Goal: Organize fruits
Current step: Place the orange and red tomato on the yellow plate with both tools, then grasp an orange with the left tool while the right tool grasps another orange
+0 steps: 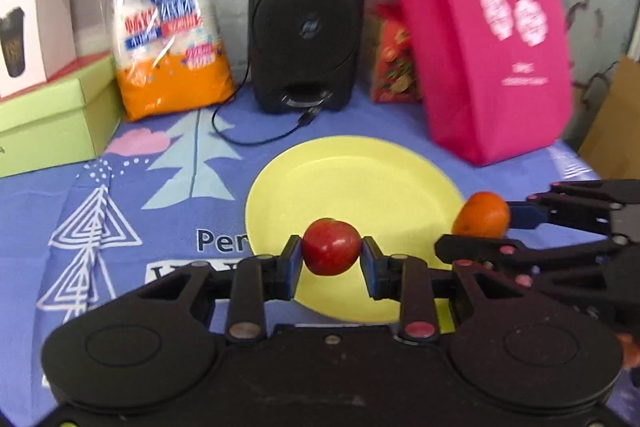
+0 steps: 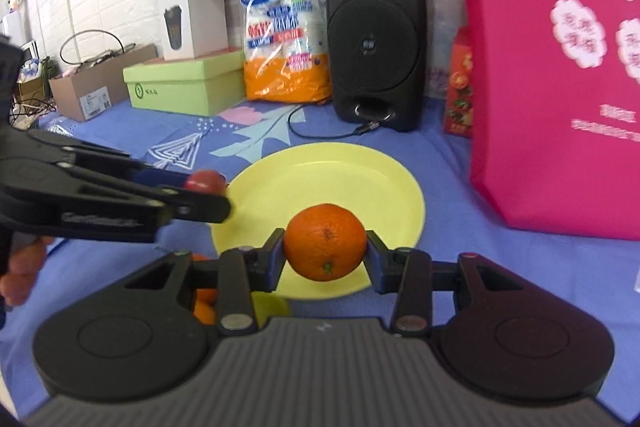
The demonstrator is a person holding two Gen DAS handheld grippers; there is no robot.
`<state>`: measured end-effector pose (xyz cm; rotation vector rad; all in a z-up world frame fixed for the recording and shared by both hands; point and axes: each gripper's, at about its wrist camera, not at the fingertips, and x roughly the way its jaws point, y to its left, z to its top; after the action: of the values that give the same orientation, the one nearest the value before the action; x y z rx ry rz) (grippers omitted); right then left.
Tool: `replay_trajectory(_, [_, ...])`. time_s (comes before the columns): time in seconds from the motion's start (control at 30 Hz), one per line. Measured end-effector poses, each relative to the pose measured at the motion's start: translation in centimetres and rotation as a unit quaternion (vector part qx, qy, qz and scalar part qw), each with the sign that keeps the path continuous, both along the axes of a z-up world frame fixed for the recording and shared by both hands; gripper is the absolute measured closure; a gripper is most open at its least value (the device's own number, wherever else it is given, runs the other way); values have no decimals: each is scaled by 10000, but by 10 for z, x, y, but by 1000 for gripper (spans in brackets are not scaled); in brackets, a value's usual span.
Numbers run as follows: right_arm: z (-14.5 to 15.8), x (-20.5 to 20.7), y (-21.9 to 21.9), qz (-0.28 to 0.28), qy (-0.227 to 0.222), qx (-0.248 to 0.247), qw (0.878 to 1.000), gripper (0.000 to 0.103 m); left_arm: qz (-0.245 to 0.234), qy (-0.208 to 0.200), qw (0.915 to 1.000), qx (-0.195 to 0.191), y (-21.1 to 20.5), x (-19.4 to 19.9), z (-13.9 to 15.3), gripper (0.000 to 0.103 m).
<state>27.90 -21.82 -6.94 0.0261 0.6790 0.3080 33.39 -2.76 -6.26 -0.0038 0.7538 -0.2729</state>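
My left gripper [image 1: 331, 259] is shut on a red apple [image 1: 331, 246] and holds it over the near edge of the yellow plate [image 1: 360, 179]. My right gripper [image 2: 325, 259] is shut on an orange [image 2: 325, 247] above the near rim of the same plate [image 2: 320, 179]. In the left wrist view the right gripper comes in from the right with the orange [image 1: 482, 214]. In the right wrist view the left gripper comes in from the left with the apple [image 2: 205, 182]. More oranges [image 2: 205, 303] and a yellow-green fruit [image 2: 272, 307] lie below my right gripper, mostly hidden.
A black speaker [image 1: 306, 15] with a cable stands behind the plate. A pink bag [image 1: 488, 27] stands at the right, an orange-and-white packet [image 1: 168, 19] and green boxes [image 1: 48, 115] at the left. The blue patterned cloth [image 1: 120, 227] covers the table.
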Motion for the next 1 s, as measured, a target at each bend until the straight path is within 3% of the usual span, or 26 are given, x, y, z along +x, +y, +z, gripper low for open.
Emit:
replay_trajectory(0.27, [-21,36,5,-75,268,-97,9996,63,228,416,9989,-62,0,43,-30,71])
replay_trajectory(0.33, [-25,40,7,-107,310,-163,9993,62,232,411,9989,-48,-1,45,-32,58])
replay_trajectory(0.47, [-19,34,4,-154,204,-123,9996,49,265,246,9993,-58,5,32,-22,42])
replay_trajectory(0.53, [-12,26,-1,-240,80,-100,9996,42,366,137,9992,-45,9,20,-12,28])
replay_trajectory(0.8, [18,-39,-12,-376,-425,35,9984,42,547,-531,9971,-49,28,-63,19,28])
replay_trajectory(1.0, [21,-103,-5,-139,-566,54,9983,41,489,-795,9956,39,27,-142,20,28])
